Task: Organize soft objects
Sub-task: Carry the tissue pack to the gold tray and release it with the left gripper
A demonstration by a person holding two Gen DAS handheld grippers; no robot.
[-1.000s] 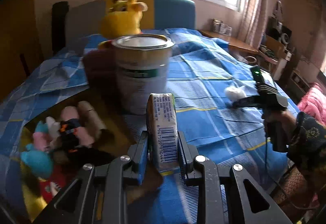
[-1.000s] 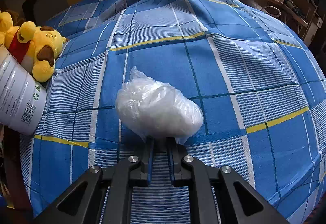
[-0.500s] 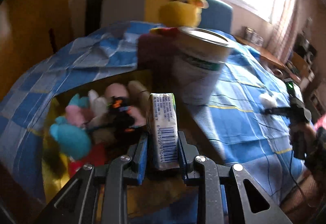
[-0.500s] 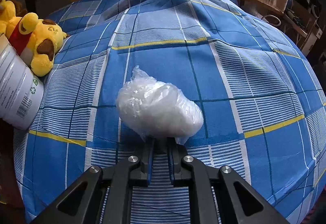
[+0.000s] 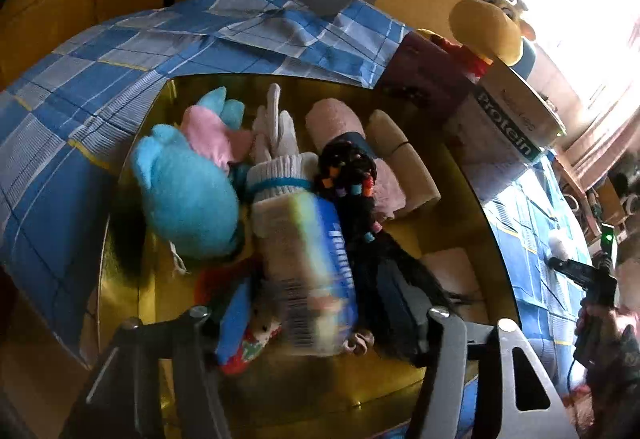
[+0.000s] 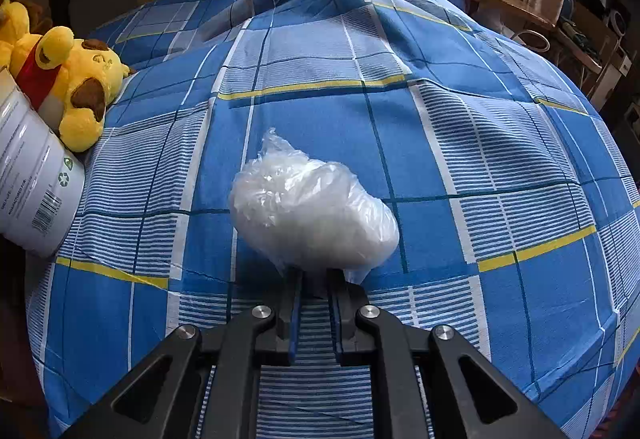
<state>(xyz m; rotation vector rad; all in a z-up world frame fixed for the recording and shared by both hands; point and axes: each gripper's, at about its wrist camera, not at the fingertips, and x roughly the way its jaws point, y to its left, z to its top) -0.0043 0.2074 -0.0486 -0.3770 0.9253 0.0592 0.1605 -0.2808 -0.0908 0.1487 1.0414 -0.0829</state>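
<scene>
Here the left gripper (image 5: 316, 323) is seen over the yellow bin (image 5: 452, 239), its jaws having just been opening; the pack (image 5: 308, 271), blurred, lies between them with gaps on both sides, so it is judged released and dropping. Landmark: the bin. Inside it, from the left, are a blue plush (image 5: 184, 195), a pink plush (image 5: 208, 135), a white sock (image 5: 276, 155), a beaded black item (image 5: 348, 175) and rolled towels (image 5: 400, 159). Just beyond the bin's far-right edge a tin (image 5: 508, 131) stands, with a yellow plush (image 5: 488, 27) behind it. Well right of the bin, on the bed (image 6: 440, 143), the bag (image 6: 312, 215) is pinched at its loose near edge by the clenched right gripper (image 6: 316, 299).

Several things could go wrong, as a judgement only. The pack is being let go above an already heaped pile; it could land on the sock and the black item and slide toward the near rim, or tip out, because nothing flat is left to receive it. If the left gripper is drawn back low, its wide jaws could snag the black strands or the sock and drag them out. The tin could be knocked if the withdrawal swings right. On the right, only a thin fold of film is held, so the bag could slip free or tear once lifted, and its contents could shift and swing it against the tin on the way to the bin.
</scene>
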